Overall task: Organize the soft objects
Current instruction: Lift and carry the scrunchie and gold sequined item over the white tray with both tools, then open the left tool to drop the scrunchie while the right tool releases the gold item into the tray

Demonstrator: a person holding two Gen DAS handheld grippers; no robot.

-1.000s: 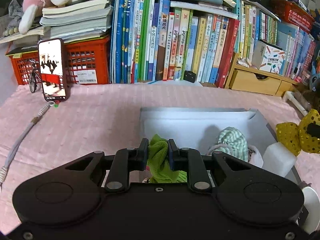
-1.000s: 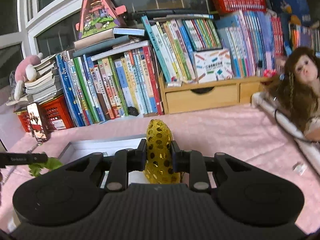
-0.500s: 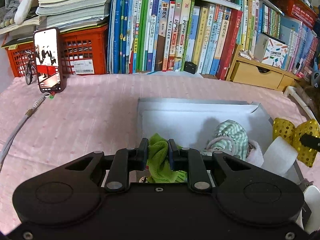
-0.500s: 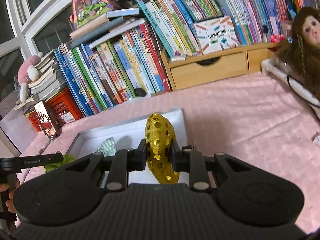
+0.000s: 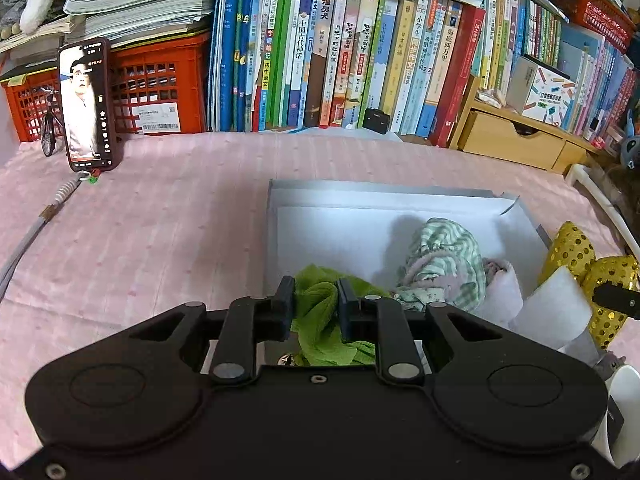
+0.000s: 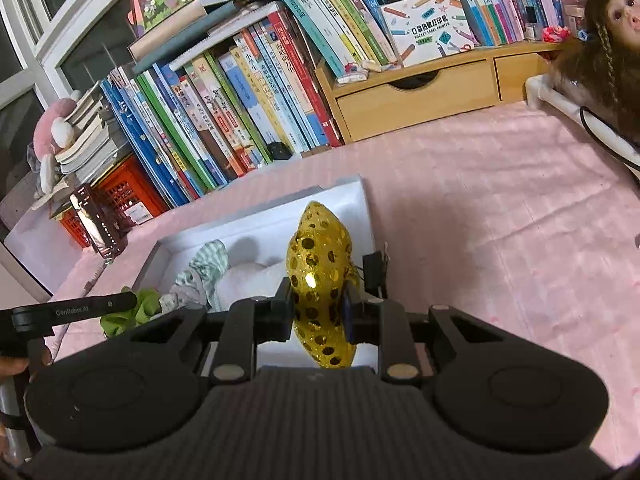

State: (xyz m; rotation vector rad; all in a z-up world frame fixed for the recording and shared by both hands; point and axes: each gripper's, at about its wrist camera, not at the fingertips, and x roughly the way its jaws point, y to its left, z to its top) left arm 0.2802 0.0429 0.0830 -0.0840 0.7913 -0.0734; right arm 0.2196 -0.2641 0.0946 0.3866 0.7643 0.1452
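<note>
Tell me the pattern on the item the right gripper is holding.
Shiny gold with round sequin-like spots, on the gold bow; the right wrist view shows it best.

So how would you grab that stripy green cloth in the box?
Pinch the stripy cloth at its bunched top hump, coming straight down from above. It is heaped highest there, the white box wall blocks the sides, and the green rag crowds it on the left.

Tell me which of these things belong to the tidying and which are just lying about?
Part of the job:
- green cloth, held in the left gripper
- gold spotted bow, held in the right gripper
- striped cloth, in the box
- white box

Just lying about:
- books
- phone
- red crate
- doll
</note>
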